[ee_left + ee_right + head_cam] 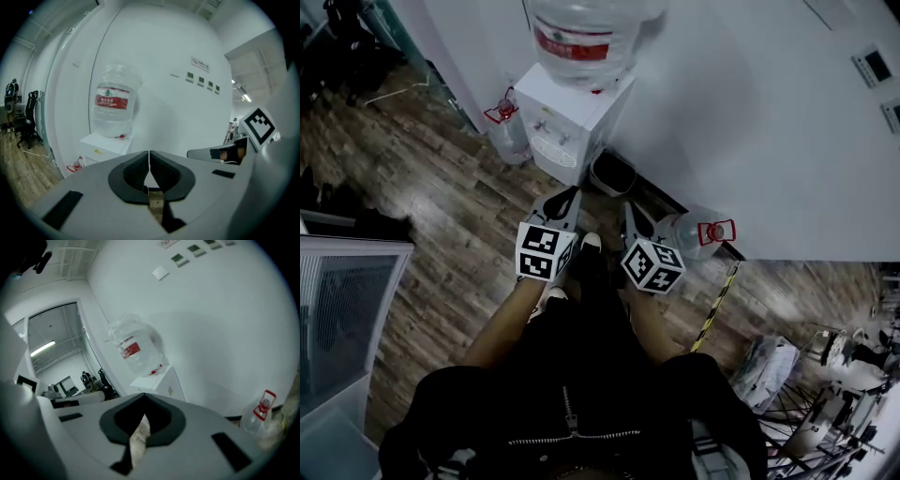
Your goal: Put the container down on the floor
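Holding nothing, my left gripper (570, 197) and right gripper (630, 211) are both pressed together. The container (689, 234) rests on the floor (441, 206) by the white wall (769, 112). I think the job is done now.

The left claw (569, 195) and the right claw (629, 210) are held side by side in front of the person's body. Both point toward the water dispenser (572, 127) and tip slightly downward. The left claw's jaws are pressed together along their ribbed pads with nothing between them. The right claw's jaws are likewise closed and empty. Each claw's marker cube faces upward, the left cube (544, 251) a little nearer the water dispenser than the right cube (652, 265). The bare left forearm (502, 328) and right forearm (654, 330) reach forward from dark sleeves, converging toward the water dispenser with the elbows bent.
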`<state>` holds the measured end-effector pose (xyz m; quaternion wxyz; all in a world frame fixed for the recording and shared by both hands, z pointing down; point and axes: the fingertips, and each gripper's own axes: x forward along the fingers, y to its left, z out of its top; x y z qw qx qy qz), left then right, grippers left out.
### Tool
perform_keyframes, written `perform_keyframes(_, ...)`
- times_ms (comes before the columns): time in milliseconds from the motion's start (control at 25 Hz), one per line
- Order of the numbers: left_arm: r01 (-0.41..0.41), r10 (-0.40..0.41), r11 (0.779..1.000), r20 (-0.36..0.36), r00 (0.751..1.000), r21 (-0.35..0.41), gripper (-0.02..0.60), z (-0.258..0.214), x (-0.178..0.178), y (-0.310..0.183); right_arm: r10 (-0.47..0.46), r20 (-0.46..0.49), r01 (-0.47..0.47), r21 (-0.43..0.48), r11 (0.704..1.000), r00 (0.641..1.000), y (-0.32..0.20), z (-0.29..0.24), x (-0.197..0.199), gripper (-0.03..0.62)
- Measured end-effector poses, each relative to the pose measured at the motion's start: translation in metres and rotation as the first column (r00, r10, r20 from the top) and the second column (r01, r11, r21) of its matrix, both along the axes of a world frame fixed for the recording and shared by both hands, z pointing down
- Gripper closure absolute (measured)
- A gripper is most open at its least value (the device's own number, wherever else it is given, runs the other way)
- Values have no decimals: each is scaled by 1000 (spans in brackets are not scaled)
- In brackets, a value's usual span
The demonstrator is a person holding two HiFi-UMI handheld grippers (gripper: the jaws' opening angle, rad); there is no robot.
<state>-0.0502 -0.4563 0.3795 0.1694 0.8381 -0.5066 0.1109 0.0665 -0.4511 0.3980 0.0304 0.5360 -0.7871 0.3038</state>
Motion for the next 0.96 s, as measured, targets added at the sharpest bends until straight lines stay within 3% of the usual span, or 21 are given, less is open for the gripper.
perform_keyframes(360, 11, -11, 999, -15, 1000, 44, 566, -29, -13, 47, -130, -38, 133, 78, 988, 991, 49, -36, -39, 585)
perform_keyframes(960, 157, -153, 984, -54, 987, 81, 566, -43, -66, 98, -243, -42, 247, 149, 957, 969, 84, -62, -83, 585)
